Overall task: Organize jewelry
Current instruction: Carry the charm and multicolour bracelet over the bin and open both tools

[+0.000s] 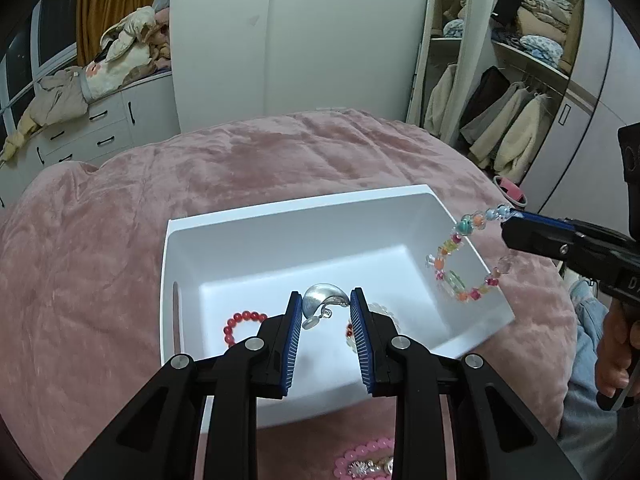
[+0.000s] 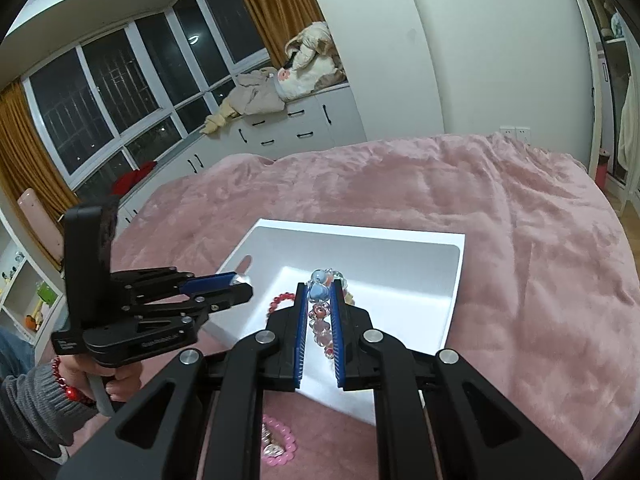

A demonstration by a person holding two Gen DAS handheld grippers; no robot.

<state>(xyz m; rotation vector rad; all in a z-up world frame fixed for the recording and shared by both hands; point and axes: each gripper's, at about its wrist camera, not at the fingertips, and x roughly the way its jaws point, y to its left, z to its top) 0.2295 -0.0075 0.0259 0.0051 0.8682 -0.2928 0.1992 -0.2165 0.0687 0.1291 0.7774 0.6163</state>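
Observation:
A white box (image 1: 280, 216) sits on the pink bed; it also shows in the right wrist view (image 2: 456, 280). My left gripper (image 1: 326, 300) hovers over the box, jaws apart, a silver earring (image 1: 322, 304) between the tips; whether it is held or falling I cannot tell. In the box lie a red bead bracelet (image 1: 240, 322) and a pale bead bracelet (image 1: 384, 308). My right gripper (image 2: 322, 286) is shut on a multicoloured bead bracelet (image 1: 460, 264) that dangles over the box's right side. A pink bead bracelet (image 1: 368, 460) lies on the blanket near the box.
The pink blanket (image 1: 280, 152) covers the bed all round the box. White drawers (image 1: 100, 128) with piled clothes stand at the far left, an open wardrobe (image 1: 520, 80) at the right. A window with curtains (image 2: 120, 100) is behind.

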